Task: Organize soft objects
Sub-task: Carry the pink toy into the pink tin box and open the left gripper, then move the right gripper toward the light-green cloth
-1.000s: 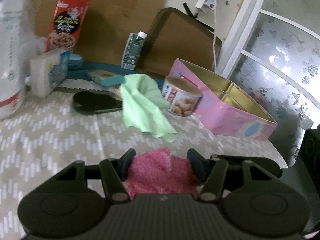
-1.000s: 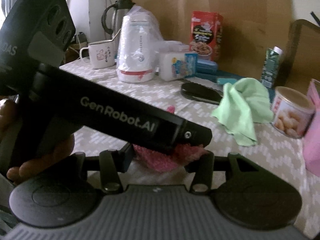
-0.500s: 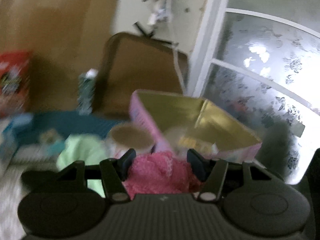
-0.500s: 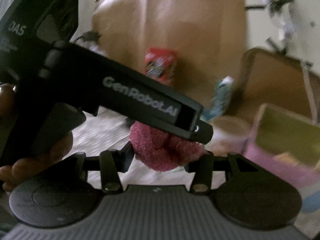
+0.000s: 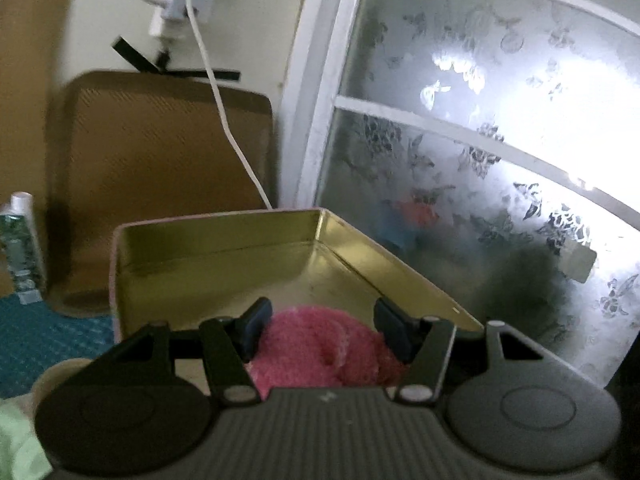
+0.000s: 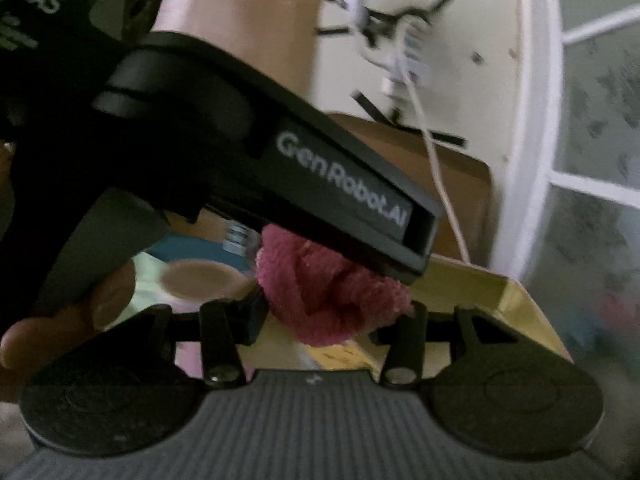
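Note:
A fluffy pink cloth (image 5: 320,348) is bunched between the fingers of my left gripper (image 5: 323,322), which is shut on it. It hangs just above the near edge of the open pink tin with a gold inside (image 5: 224,256). In the right wrist view the same pink cloth (image 6: 320,300) is also pinched by my right gripper (image 6: 334,314), shut on its lower part. The left gripper's black body (image 6: 320,184) crosses that view above the cloth, held by a person's hand (image 6: 60,320). The tin's gold corner (image 6: 520,308) lies just behind.
A brown tray (image 5: 160,168) leans on the wall behind the tin, with a white cable (image 5: 224,112) hanging over it. A frosted window (image 5: 480,140) stands to the right. A small bottle (image 5: 20,248), a teal mat (image 5: 40,340), a green cloth (image 5: 16,440) and a round can (image 6: 196,280) lie to the left.
Both grippers have swung right and risen a little with the pink cloth, from over the patterned tablecloth to the open tin. Both grips are unchanged.

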Available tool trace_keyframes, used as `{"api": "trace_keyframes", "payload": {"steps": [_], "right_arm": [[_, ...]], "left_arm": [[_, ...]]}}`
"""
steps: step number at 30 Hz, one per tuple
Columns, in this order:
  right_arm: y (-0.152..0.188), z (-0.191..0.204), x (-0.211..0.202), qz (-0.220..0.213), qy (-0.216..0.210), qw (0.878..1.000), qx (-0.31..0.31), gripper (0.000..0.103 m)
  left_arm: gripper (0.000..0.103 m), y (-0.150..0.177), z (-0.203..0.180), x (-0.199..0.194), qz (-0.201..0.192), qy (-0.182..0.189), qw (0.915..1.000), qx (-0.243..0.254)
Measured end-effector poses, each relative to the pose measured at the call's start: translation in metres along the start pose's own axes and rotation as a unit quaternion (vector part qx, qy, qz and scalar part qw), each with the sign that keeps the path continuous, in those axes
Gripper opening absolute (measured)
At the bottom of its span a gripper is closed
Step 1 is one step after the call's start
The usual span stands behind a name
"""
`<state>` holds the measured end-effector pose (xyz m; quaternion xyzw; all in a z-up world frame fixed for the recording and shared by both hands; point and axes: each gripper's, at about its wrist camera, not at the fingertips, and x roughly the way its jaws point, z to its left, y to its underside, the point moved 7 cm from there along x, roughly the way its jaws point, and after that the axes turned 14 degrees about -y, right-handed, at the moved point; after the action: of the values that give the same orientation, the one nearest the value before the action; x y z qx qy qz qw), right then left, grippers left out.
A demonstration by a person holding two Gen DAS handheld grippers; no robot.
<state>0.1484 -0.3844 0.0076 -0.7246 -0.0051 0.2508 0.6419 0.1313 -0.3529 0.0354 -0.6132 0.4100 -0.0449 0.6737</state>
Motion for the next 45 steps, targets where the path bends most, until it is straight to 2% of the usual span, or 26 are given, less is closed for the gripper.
{"api": "trace_keyframes", "payload": {"steps": [3, 6, 8, 9, 11, 13, 14, 21, 25, 33, 39, 45], "right_arm": [[0.007, -0.015, 0.009, 0.016, 0.017, 1.000, 0.009, 0.051], [0.016, -0.028, 0.018, 0.037, 0.036, 0.998, 0.020, 0.051], [0.022, -0.039, 0.023, 0.055, 0.046, 0.996, 0.043, 0.053], [0.025, -0.045, 0.026, 0.064, 0.053, 0.995, 0.057, 0.055], [0.031, -0.056, 0.025, 0.064, 0.077, 0.992, 0.080, 0.082], [0.032, -0.061, 0.020, 0.052, 0.084, 0.990, 0.098, 0.092], [0.033, -0.061, 0.017, 0.050, 0.084, 0.990, 0.104, 0.092], [0.039, -0.050, 0.008, 0.052, 0.102, 0.985, 0.129, 0.096], [0.038, -0.038, 0.007, 0.044, 0.106, 0.982, 0.153, 0.096], [0.026, 0.007, 0.008, 0.027, 0.119, 0.983, 0.140, 0.096], [0.009, 0.051, 0.008, -0.003, 0.120, 0.987, 0.105, 0.096], [-0.008, 0.090, 0.018, -0.013, 0.083, 0.994, 0.070, 0.096]], "left_arm": [[0.062, 0.003, -0.003, 0.015, 0.015, -0.002, 0.9999, -0.007], [0.075, 0.008, 0.000, 0.024, 0.028, -0.016, 0.9994, -0.011], [0.092, 0.012, 0.001, 0.025, 0.031, -0.032, 0.9990, -0.008], [0.095, 0.013, 0.002, 0.023, 0.027, -0.043, 0.9987, -0.006], [0.098, 0.014, 0.003, 0.012, 0.013, -0.048, 0.9988, 0.006], [0.100, 0.017, 0.004, -0.003, -0.004, -0.048, 0.9987, 0.017], [0.101, 0.018, 0.005, -0.012, -0.012, -0.048, 0.9986, 0.021], [0.102, 0.045, 0.037, -0.074, -0.051, -0.075, 0.9955, 0.028], [0.102, 0.068, 0.071, -0.104, -0.048, -0.109, 0.9926, 0.022], [0.102, 0.107, 0.139, -0.139, -0.026, -0.150, 0.9880, -0.027], [0.102, 0.130, 0.178, -0.158, -0.024, -0.170, 0.9828, -0.067], [0.102, 0.142, 0.207, -0.173, -0.032, -0.194, 0.9754, -0.099]]}}
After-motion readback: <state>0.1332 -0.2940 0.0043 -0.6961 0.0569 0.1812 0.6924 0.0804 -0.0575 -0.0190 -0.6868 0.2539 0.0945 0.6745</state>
